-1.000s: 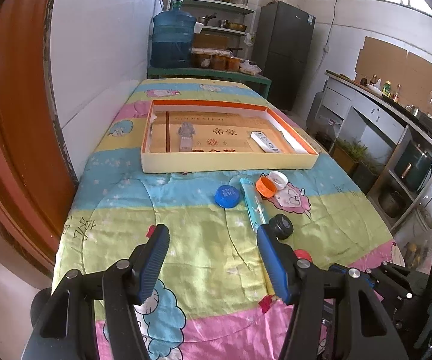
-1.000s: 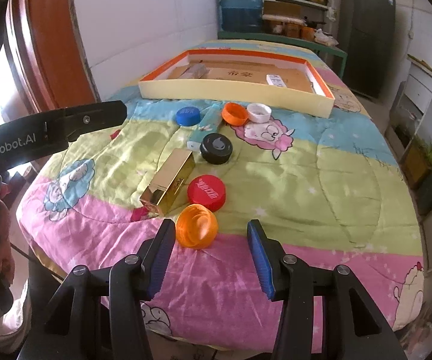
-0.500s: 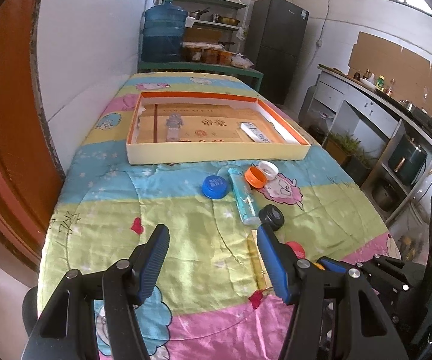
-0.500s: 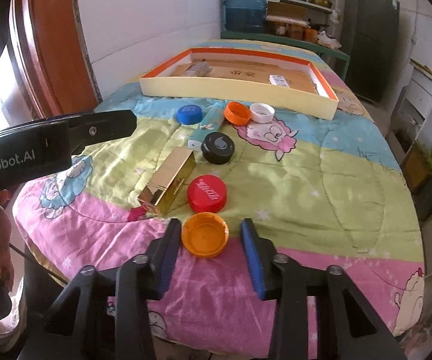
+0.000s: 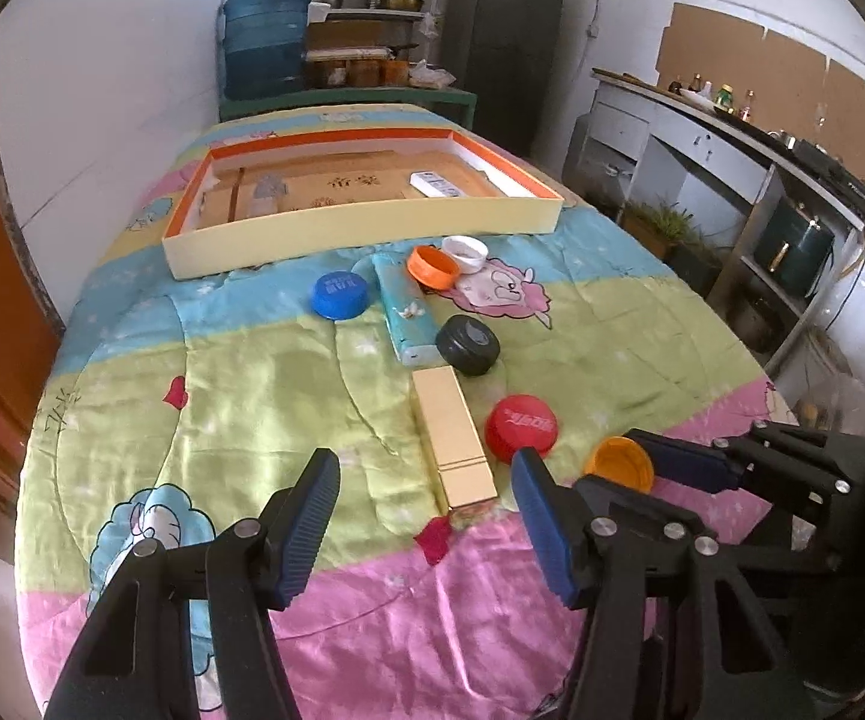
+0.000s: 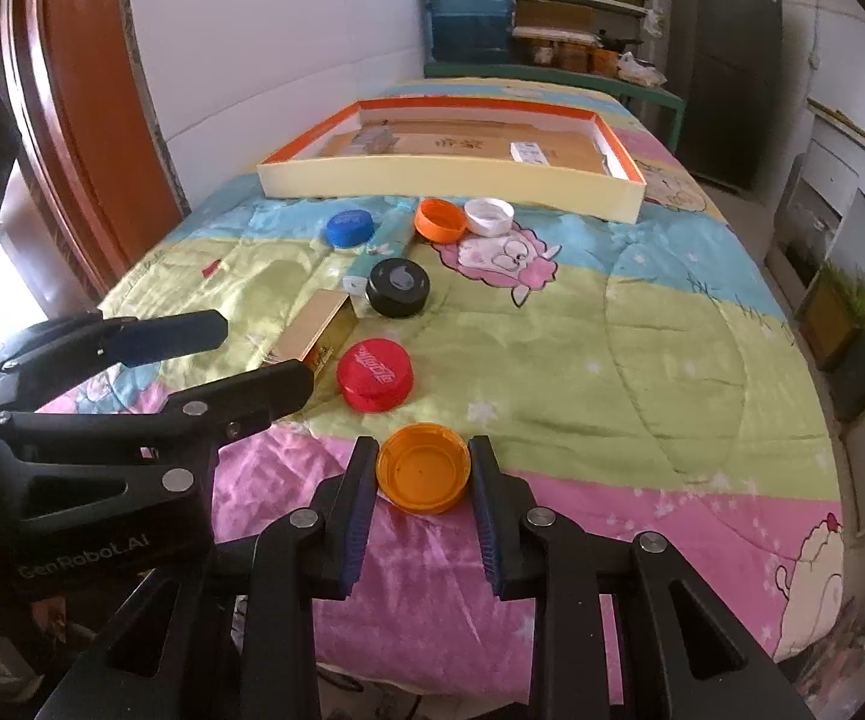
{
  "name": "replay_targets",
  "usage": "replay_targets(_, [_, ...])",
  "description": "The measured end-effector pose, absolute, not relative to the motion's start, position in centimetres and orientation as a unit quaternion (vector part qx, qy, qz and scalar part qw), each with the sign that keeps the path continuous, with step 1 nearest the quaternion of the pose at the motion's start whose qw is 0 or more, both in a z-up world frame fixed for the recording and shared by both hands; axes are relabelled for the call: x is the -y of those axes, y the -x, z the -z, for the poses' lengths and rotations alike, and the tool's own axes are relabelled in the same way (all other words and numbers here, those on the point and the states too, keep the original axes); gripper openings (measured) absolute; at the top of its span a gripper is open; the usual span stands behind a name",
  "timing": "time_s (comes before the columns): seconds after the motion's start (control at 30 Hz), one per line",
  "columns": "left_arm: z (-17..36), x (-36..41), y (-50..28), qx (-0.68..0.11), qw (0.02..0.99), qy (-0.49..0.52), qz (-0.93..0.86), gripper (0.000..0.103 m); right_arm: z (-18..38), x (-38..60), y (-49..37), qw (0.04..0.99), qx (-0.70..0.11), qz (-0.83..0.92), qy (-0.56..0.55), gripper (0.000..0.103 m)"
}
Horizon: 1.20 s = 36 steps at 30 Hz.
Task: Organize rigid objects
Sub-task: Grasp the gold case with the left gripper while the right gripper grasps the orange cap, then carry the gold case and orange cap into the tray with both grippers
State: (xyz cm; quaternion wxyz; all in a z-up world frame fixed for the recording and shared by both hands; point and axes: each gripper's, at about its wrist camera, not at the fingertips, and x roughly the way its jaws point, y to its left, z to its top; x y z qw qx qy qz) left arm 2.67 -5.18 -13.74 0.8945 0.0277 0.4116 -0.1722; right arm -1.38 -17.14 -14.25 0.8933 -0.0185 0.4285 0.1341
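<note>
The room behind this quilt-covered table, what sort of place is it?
Most likely a home kitchen or utility room: a dark fridge, a blue water jug beside shelves of pots and jars, and a counter with bottles along the wall.

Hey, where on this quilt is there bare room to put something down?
Right of the black cap and red cap, toward the quilt's right edge. Also left of the gold box. Crowded by the tray.

Orange cap [image 6: 424, 468] — open side up — between claw fingers [image 6: 358, 504].
</note>
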Motion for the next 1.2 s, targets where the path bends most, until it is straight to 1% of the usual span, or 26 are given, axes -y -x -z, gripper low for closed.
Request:
replay_targets(0.07, [14.1,5.1,-3.0,-0.415,0.895,-0.03,0.162,0.057,14.2,17.1,1.4,0.893,-0.428,-0.135,0.018,0.031])
replay_targets(0.13, [14.4,5.0,-3.3,-0.42,0.893,-0.027,0.159,0.053,14.2,17.3,1.5,0.894,-0.428,-0.136,0.013,0.031])
replay_targets(0.17, [14.6,5.0,-3.6,-0.424,0.892,-0.028,0.155,0.049,14.2,17.4,1.4,0.894,-0.428,-0.137,0.009,0.031])
replay_targets(0.23, [14.7,5.0,-3.9,-0.422,0.894,-0.031,0.151,0.048,14.2,17.5,1.3,0.893,-0.428,-0.137,0.004,0.031])
replay_targets(0.37, [14.8,5.2,-4.5,-0.418,0.894,-0.03,0.155,0.04,14.2,17.6,1.1,0.894,-0.427,-0.138,0.0,0.031])
replay_targets(0.43, [14.8,5.2,-4.7,-0.416,0.895,-0.029,0.161,0.031,14.2,17.5,1.1,0.893,-0.427,-0.139,0.0,0.031])
replay_targets(0.47, [14.8,5.2,-4.7,-0.414,0.895,-0.026,0.165,0.023,14.2,17.5,1.0,0.893,-0.427,-0.139,-0.001,0.031])
replay_targets(0.5, [14.9,5.2,-4.8,-0.413,0.894,-0.024,0.17,0.02,14.2,17.5,1.0,0.893,-0.427,-0.139,-0.002,0.031])
replay_targets(0.83, [14.6,4.5,-4.9,-0.408,0.895,-0.008,0.178,0.018,14.1,17.7,0.1,0.892,-0.429,-0.14,-0.012,0.031])
replay_targets(1.2, [13.2,3.8,-5.0,-0.395,0.902,0.002,0.174,0.018,13.5,17.8,-0.5,0.895,-0.424,-0.14,-0.013,0.031])
